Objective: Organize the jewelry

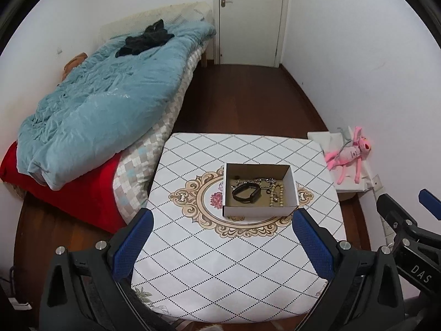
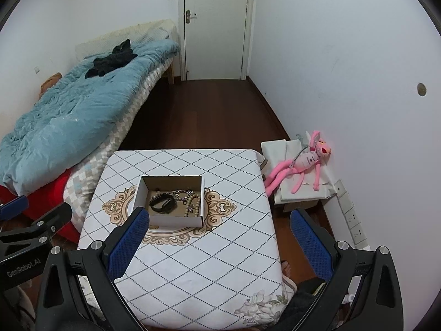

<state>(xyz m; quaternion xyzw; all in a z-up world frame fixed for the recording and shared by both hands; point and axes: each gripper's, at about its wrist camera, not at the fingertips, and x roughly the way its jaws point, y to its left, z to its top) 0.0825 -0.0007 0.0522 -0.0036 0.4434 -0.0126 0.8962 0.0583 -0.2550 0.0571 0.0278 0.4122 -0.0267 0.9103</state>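
Note:
A small open white cardboard box (image 1: pixel 259 209) (image 2: pixel 176 222) stands in the middle of a table with a patterned cloth (image 1: pixel 220 270) (image 2: pixel 209 259). Inside lie a black band bracelet (image 1: pixel 246 191) (image 2: pixel 162 203), a silver chain (image 1: pixel 264 182) (image 2: pixel 182 193) and a beige bead bracelet (image 1: pixel 276 194) (image 2: pixel 192 206). My left gripper (image 1: pixel 222 218) is open and empty, held above the table's near half, short of the box. My right gripper (image 2: pixel 219 218) is open and empty, to the right of the box; part of it shows in the left wrist view (image 1: pixel 408 229).
A bed with a blue duvet (image 1: pixel 104 104) (image 2: pixel 69 110) and a red cover (image 1: pixel 82 193) runs along the left of the table. A pink plush toy (image 1: pixel 350 154) (image 2: pixel 303 162) lies on a white box at the right wall. A door (image 1: pixel 250 16) is at the back.

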